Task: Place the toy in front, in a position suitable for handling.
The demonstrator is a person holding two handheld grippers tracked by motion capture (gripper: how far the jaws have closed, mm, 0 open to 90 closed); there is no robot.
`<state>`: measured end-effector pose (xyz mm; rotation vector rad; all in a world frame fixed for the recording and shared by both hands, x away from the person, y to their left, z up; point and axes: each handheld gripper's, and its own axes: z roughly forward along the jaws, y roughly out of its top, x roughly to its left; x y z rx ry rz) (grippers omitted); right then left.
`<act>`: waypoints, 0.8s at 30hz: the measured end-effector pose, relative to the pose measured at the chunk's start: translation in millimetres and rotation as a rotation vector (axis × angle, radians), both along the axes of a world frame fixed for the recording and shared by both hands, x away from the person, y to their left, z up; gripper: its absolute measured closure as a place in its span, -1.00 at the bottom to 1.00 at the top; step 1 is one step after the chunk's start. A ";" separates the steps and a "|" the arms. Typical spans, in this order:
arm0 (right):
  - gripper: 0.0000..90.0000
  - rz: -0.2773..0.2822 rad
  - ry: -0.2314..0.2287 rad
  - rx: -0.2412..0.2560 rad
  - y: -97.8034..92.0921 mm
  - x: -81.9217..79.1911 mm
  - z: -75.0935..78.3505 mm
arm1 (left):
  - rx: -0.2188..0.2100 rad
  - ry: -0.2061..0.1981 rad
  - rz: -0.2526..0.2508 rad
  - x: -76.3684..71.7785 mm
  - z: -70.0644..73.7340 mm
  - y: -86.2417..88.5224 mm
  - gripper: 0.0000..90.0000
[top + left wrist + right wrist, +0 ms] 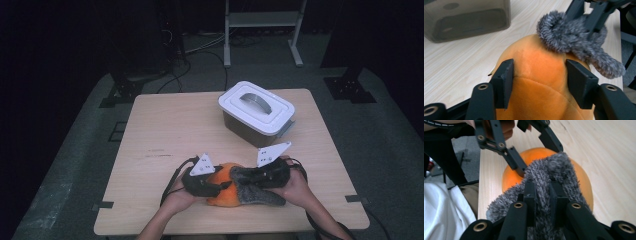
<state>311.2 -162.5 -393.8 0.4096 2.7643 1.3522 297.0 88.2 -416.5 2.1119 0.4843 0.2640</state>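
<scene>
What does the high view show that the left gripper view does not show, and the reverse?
High view alone: the white lid with its handle on the storage box, the whole table, the floor and both hands.

Left gripper view alone: the left gripper close up, its jaws set on either side of the orange plush toy, and the box's dark see-through wall.

Both: the orange toy, the grey fuzzy cloth pinched by the right gripper, the box and the wooden tabletop.

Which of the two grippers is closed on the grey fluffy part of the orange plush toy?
The right gripper: its jaws pinch the grey fluffy part. The left gripper instead has its jaws on either side of the orange plush body.
</scene>
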 end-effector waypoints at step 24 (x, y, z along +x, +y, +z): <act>0.72 -0.035 0.052 0.053 -27.2 13.1 -1.9 | 0.145 -0.174 -0.253 -21.4 6.3 -5.1 -0.14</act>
